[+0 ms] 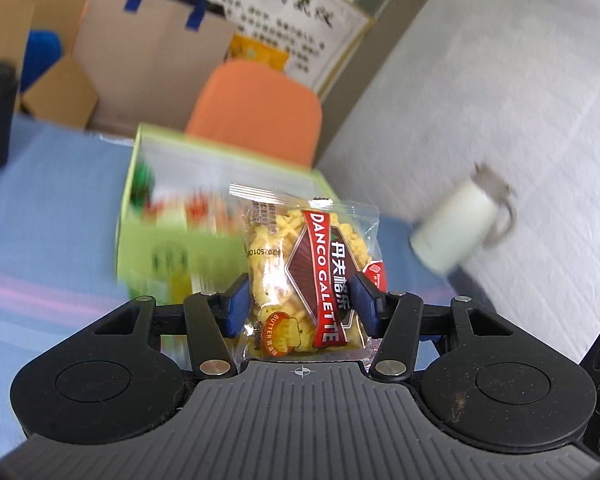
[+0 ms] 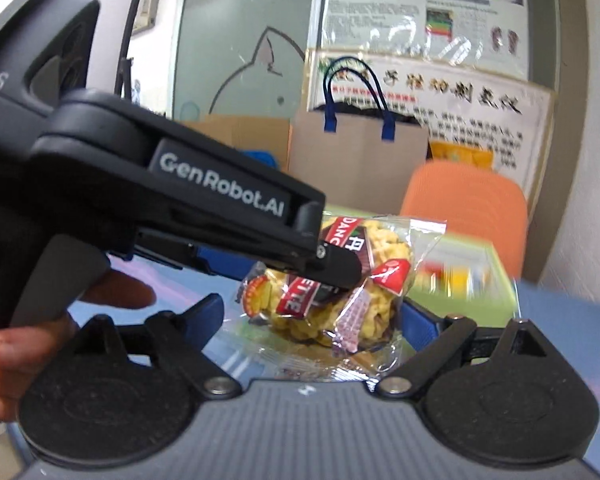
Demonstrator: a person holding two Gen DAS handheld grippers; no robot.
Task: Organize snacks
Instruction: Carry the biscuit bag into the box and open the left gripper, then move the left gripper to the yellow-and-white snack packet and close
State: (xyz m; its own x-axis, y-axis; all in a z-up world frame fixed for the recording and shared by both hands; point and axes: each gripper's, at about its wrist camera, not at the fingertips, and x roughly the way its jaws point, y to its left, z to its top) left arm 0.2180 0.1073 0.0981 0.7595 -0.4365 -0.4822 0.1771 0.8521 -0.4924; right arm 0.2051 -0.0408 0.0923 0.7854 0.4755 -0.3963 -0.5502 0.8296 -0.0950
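Over the blue table, the green snack box sits ahead with packets already inside, an orange chair behind it. We hold the butter galette packet lifted clear of the table, left tool clenched on its middle, pads pressing both sides. The right tool stands spread wide with the packet between its fingers, not gripped as far as we can tell. To do this well, we should carry the packet over the box opening, keep the grip steady, lower it among the others, then release. The white mug is well apart.
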